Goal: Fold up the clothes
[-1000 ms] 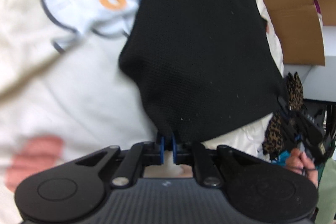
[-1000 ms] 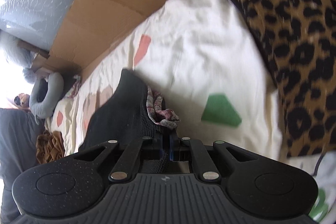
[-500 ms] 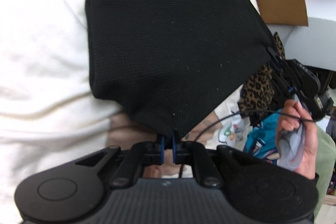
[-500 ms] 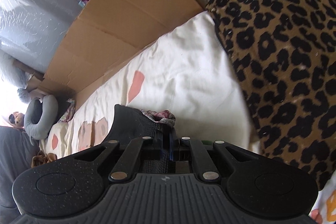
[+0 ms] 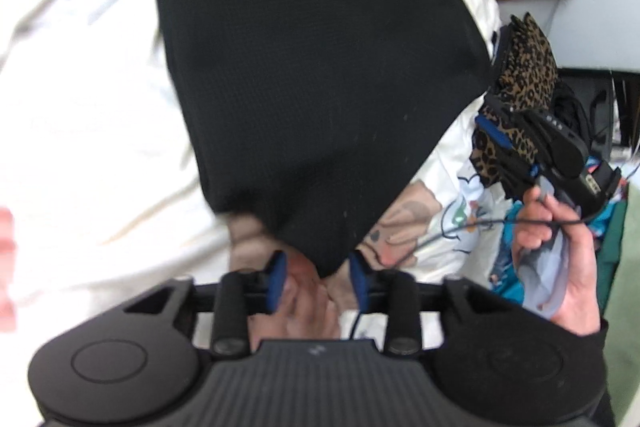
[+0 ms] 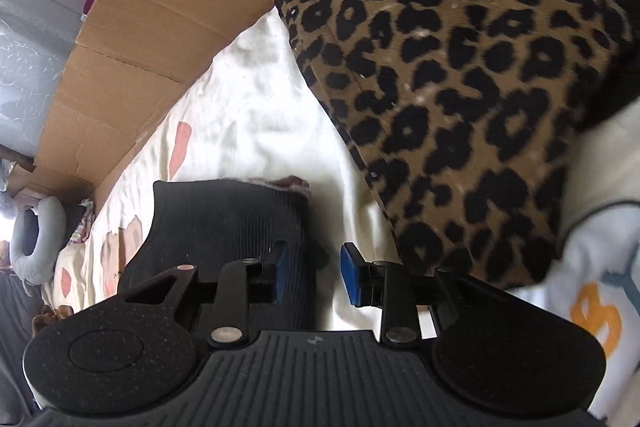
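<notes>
Black knit garment (image 5: 312,75), corner between opening left gripper (image 5: 318,281) pads, untouched.

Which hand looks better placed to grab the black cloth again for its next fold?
Probably the left: the black cloth's corner hangs between the opening left tongs. The right tongs, also opening, have it beside one finger.

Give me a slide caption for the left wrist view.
Left gripper jaws opening around a black garment's corner on a printed white sheet.
</notes>
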Demonstrator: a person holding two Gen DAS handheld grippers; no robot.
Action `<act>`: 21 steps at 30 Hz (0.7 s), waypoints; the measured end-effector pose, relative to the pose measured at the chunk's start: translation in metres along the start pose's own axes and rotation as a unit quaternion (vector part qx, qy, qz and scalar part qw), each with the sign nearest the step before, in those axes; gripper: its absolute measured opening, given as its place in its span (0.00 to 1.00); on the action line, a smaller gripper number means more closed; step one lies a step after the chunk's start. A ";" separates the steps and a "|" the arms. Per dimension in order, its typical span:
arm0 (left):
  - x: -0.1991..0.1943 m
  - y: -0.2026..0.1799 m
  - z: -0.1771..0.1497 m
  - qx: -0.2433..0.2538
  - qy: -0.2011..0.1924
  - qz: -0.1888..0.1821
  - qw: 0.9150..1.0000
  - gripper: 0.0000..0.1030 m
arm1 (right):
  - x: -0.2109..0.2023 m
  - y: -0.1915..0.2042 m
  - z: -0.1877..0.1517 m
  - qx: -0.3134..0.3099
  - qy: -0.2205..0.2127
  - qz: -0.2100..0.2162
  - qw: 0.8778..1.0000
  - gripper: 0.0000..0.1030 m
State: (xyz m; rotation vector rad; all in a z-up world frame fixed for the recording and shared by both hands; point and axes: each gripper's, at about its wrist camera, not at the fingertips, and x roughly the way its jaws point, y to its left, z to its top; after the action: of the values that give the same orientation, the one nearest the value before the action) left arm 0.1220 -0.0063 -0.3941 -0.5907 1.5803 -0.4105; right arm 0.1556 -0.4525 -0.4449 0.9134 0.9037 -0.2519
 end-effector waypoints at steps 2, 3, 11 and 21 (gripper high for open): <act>-0.011 -0.011 0.010 0.022 -0.012 0.012 1.000 0.40 | -0.004 -0.004 -0.008 0.010 0.001 0.012 1.000 0.30; -0.016 -0.016 0.016 0.032 -0.020 0.017 0.999 0.42 | -0.007 -0.004 -0.012 0.015 -0.001 0.017 1.000 0.30; -0.065 -0.076 0.065 0.109 -0.093 0.057 0.988 0.56 | -0.041 -0.002 -0.039 0.034 0.004 0.035 0.999 0.30; -0.103 -0.144 0.083 0.179 -0.086 0.093 0.976 0.71 | -0.093 0.005 -0.035 0.030 0.012 0.055 0.998 0.44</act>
State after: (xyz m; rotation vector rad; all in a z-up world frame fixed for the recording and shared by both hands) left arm 0.2260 -0.0533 -0.2349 -0.1936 1.3396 -0.4756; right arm 0.0810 -0.4386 -0.3808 1.0199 0.8683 -0.1752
